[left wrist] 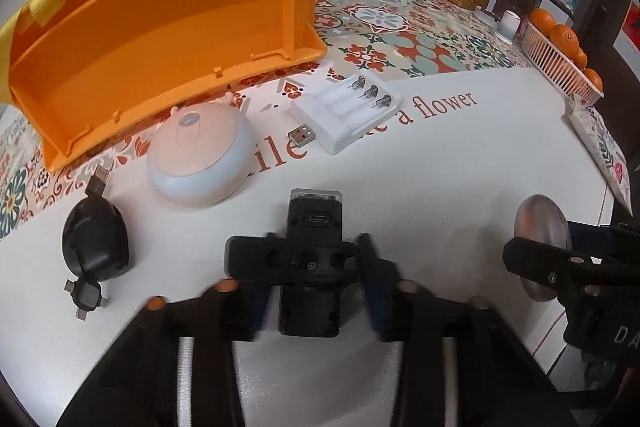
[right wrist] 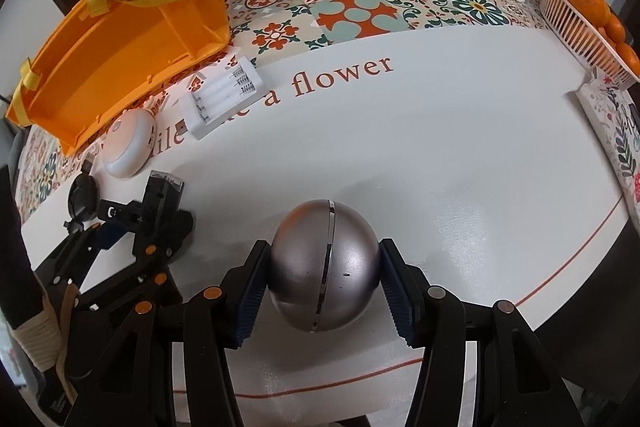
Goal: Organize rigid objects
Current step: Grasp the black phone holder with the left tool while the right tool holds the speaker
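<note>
Black clip device [left wrist: 310,267] pinched in left gripper [left wrist: 316,279] | silver ball [right wrist: 324,267] clamped by right gripper [right wrist: 324,283] | orange organizer [left wrist: 160,27] on table [left wrist: 460,167], tipped

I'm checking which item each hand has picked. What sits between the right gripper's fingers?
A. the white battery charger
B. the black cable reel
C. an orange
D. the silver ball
D: in the right wrist view the silver ball sits between the right gripper's blue pads, both pressing its sides.
</note>
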Available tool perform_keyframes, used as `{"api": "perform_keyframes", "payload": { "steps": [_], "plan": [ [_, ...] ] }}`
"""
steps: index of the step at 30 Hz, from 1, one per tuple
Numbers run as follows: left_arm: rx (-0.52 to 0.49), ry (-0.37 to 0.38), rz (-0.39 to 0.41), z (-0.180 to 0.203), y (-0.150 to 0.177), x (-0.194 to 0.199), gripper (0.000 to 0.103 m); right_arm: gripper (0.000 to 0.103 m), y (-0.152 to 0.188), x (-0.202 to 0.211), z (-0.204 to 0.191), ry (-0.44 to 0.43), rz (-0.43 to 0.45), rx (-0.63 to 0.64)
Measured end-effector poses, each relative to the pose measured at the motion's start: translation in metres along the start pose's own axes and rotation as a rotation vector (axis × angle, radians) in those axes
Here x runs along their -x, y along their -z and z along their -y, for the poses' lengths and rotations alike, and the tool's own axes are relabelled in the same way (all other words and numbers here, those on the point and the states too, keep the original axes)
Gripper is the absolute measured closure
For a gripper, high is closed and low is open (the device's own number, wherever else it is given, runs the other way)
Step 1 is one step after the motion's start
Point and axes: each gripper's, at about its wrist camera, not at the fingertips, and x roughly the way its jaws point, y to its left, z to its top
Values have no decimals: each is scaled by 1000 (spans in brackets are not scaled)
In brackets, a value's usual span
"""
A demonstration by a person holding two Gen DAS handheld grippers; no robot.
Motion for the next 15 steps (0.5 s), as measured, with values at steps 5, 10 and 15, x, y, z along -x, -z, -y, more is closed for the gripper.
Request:
{"api": "perform_keyframes", "payload": {
  "steps": [5,10,15],
  "plan": [
    [-6,25,0,1,-1,2,72,48,0,-1,-4,-10,-4,8],
    [10,41,28,-5,-6,15,72,48,-2,1,-9,-20,4,16],
    [38,44,53,-13,-15,28,72,48,-8,9,-14,-38,25,18]
  ]
}}
